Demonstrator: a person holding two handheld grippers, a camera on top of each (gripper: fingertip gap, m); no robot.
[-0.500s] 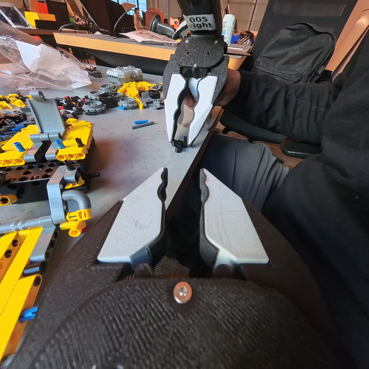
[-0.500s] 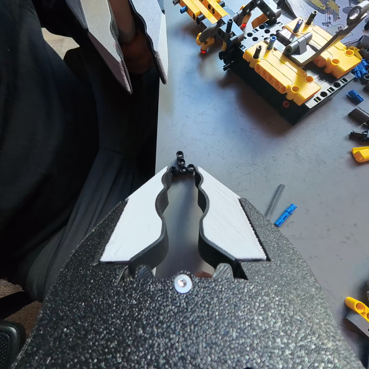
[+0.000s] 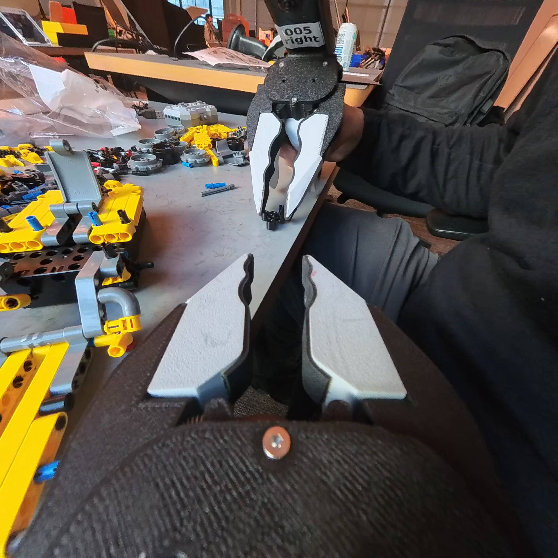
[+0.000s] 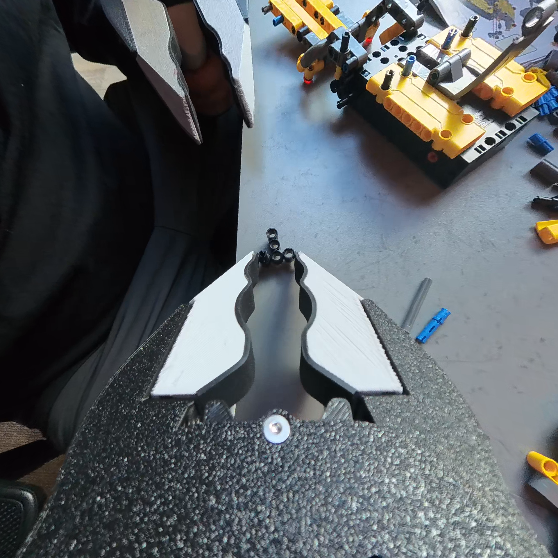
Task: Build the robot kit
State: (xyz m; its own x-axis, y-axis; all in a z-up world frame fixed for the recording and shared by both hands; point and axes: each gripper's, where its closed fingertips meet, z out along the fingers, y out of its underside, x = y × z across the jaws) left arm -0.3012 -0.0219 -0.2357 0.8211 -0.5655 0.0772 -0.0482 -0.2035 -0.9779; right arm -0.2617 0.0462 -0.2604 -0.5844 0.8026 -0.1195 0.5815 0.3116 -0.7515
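My right gripper (image 4: 275, 256) stands tip-down on the grey table (image 4: 332, 226), close to its near edge. Its jaws are closed on a small black T-shaped connector with round holes (image 4: 276, 250), which rests on the table. The left wrist view shows the same gripper (image 3: 273, 213) and connector (image 3: 273, 219). My left gripper (image 3: 277, 262) is open and empty. It hovers at the table edge, short of the right gripper, and it also shows at the top left of the right wrist view (image 4: 223, 131). A yellow, black and grey brick model (image 3: 114, 205) (image 4: 422, 126) lies further in on the table.
A grey axle (image 4: 418, 302) and a blue pin (image 4: 433, 324) lie beside the right gripper. Loose wheels and yellow parts (image 3: 181, 145) are piled farther back, with clear plastic bags (image 3: 60, 90) at far left. The person's legs and a black backpack (image 3: 447, 81) lie beyond the table edge. One gripper's finger ends stand about 9 cm off the other's.
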